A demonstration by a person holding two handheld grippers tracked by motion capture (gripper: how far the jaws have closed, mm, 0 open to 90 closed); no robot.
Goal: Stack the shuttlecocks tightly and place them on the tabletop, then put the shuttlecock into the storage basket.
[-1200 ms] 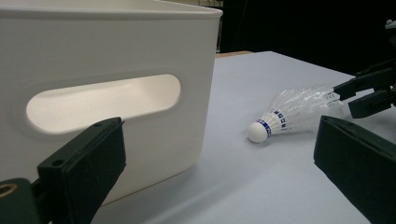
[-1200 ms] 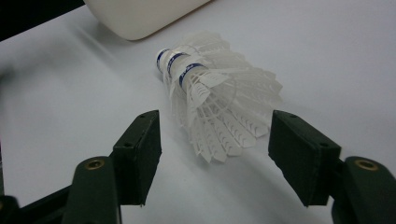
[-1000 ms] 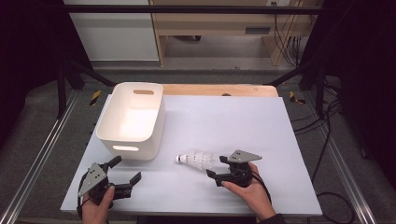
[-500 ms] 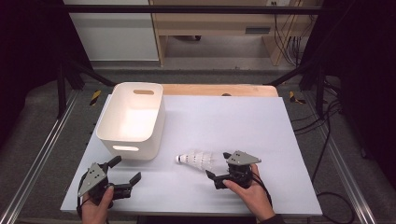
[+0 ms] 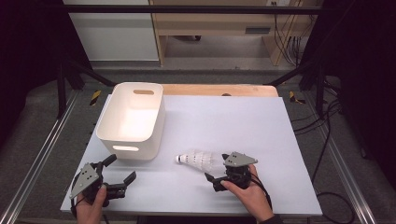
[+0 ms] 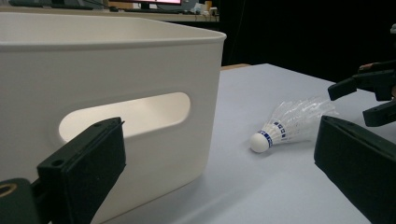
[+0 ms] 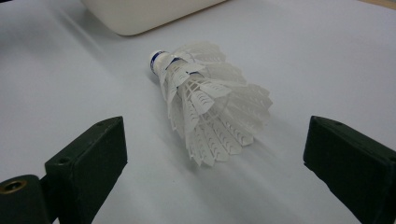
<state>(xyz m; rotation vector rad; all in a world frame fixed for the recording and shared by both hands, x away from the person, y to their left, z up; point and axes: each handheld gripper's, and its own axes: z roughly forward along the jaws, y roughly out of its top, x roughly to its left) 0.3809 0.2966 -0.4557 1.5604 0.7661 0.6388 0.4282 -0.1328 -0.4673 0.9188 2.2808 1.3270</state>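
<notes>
Lining up on the shuttlecock (image 5: pixel 195 158), the right gripper (image 5: pixel 217 174) has just been opening its jaws, nothing between them; next it must advance and close. The left gripper (image 5: pixel 120 174) waits open near the white bin (image 5: pixel 132 148).

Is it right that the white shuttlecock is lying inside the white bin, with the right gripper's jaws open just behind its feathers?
Not quite: the shuttlecock lies on the table, beside the white bin, not inside it, as the high view shows. The rest holds: the right gripper sits just behind its feathers with jaws open.

white bin (image 6: pixel 112 93), shuttlecock (image 6: pixel 289 123) on table (image 6: pixel 261 186)
</notes>
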